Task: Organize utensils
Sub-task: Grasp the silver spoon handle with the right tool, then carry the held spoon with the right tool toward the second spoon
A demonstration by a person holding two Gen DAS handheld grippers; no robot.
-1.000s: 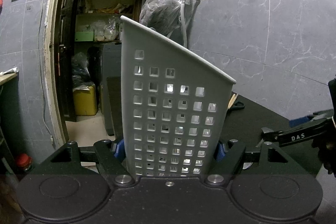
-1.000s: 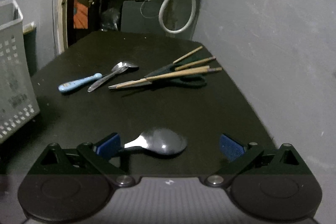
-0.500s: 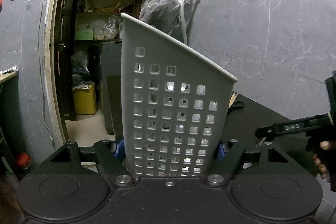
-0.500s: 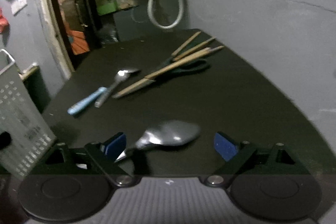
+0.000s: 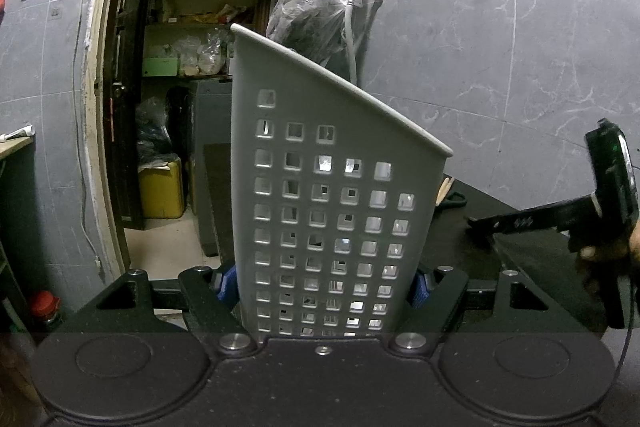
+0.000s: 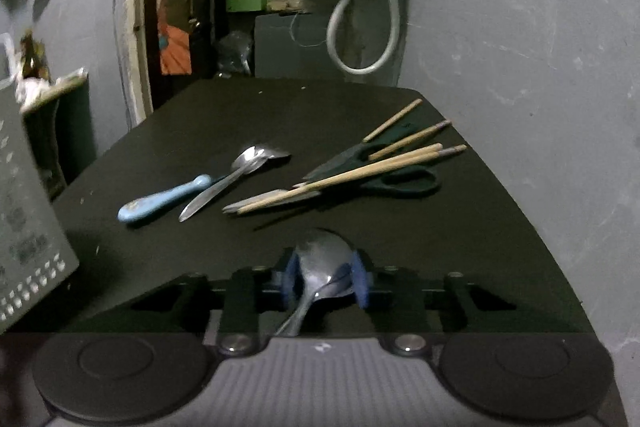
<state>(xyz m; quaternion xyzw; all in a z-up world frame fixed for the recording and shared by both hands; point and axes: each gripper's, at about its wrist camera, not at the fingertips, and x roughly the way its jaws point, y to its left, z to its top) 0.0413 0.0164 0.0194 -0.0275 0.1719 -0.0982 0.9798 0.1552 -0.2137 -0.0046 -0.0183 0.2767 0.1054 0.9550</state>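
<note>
- Now clamped: right gripper point(image 6: 325, 281), jaws just closed, blue pads pressing either side of the big metal spoon point(image 6: 320, 269) at the near edge of the black table point(image 6: 460, 239). A second ago wide apart, with the spoon lying flat between them and its bowl off to the right; now bowl pointing far, handle running back toward the camera.
- Meaning for the task, as a judgement: pick-up of one utensil looks secured, with the carry over to the holder likely next; a grip on the curved bowl rather than the handle could slip or twist.
- Unchanged on the other side: left gripper point(image 5: 324, 287), closed on the grey perforated caddy point(image 5: 320, 187), pads against its lower walls, caddy upright with its slanted rim high at the left.
- Only in the right wrist view: utensils yet to sort, well apart from the held spoon — blue-handled utensil point(image 6: 164, 199) at the left, a smaller spoon point(image 6: 240, 175) just beside it, wooden chopsticks point(image 6: 360, 171) lying across black scissors point(image 6: 380, 175) toward the far right. Caddy only a blurred sliver at the left edge there.
- Only in the left wrist view: caddy wall in full, an open doorway point(image 5: 180, 87) with shelves beyond, and the right-hand tool seen from outside at the right edge, a hand point(image 5: 608, 255) around its grip.
- Inside of the caddy: hidden in both views, so contents impossible to tell.
</note>
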